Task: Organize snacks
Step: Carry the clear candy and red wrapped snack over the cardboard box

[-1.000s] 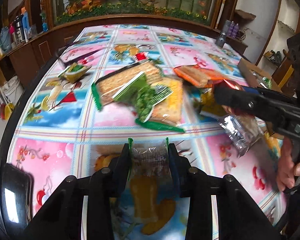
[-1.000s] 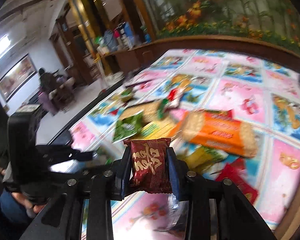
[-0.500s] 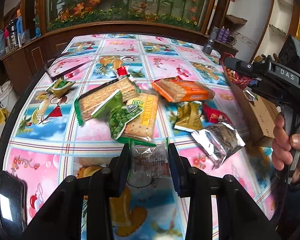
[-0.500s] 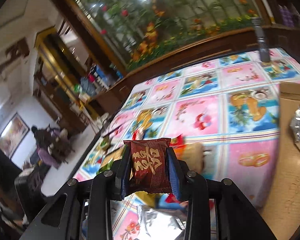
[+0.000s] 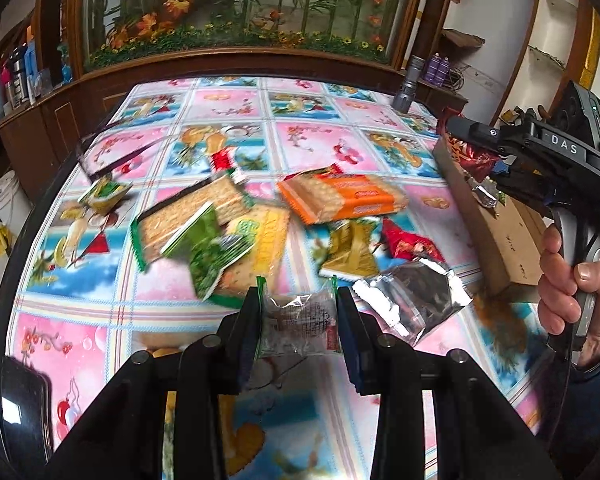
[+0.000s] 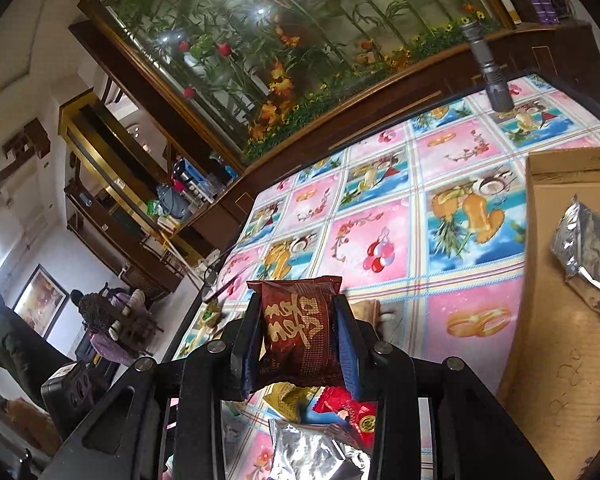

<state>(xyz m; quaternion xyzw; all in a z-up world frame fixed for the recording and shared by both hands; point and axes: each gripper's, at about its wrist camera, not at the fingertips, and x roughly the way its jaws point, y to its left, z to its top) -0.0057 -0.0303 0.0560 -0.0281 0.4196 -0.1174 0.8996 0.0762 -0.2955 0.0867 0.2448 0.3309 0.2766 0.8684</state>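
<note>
My left gripper (image 5: 298,330) is shut on a small clear snack packet (image 5: 298,326) with green edges, held above the near part of the table. My right gripper (image 6: 298,344) is shut on a dark red snack packet (image 6: 298,340) with gold lettering; in the left wrist view this packet (image 5: 470,152) hangs over the left edge of the cardboard box (image 5: 496,228). A silver packet (image 6: 588,252) lies inside the box (image 6: 568,360). More snacks lie on the table: orange crackers (image 5: 340,198), green-wrapped crackers (image 5: 192,216), a gold packet (image 5: 350,250), a silver packet (image 5: 412,296).
The table has a pink and blue picture cloth (image 5: 312,144). A grey flashlight (image 5: 408,88) stands at its far right corner. A small green-yellow packet (image 5: 104,194) lies at the left. A wooden cabinet with a plant display (image 5: 236,20) runs behind the table.
My right gripper has carried the dark red packet further right, to the box's edge. The left gripper has lifted and moved forward a little with its clear packet.
</note>
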